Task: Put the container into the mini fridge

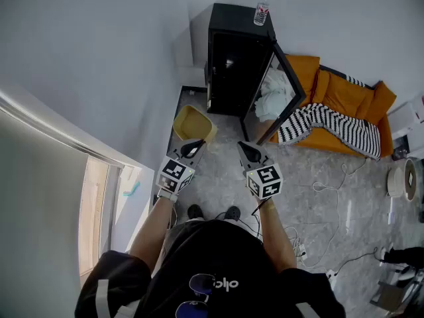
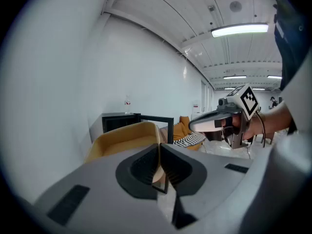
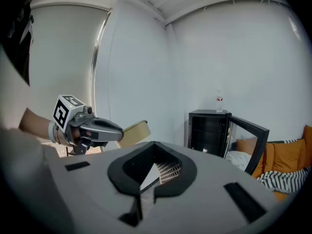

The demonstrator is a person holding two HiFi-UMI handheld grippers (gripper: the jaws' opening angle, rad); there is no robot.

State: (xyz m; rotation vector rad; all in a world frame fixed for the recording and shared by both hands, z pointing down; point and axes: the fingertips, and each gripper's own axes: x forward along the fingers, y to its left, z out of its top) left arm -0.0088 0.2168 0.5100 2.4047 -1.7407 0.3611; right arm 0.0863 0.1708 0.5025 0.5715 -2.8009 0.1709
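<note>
Two hand-held grippers up front, left hand-held gripper [image 1: 192, 150] pinching the yellow container [image 1: 192, 122] by its rim, in the air short of the fridge [image 1: 232, 58], right hand-held gripper [image 1: 250, 152] slightly spread, empty, beyond them that black fridge, door [image 1: 289, 79] wide open, bottle [image 1: 262, 12] on top.

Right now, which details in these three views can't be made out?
The fridge shelves: too dark in the head and right gripper views to tell what they hold.
The bottle label: too small in every view.
The white bundle: shows only in the glass of the door; unclear what it is.
The white box: cut off by the head view's right edge.
The container rim at the left gripper: covered by that gripper.
</note>
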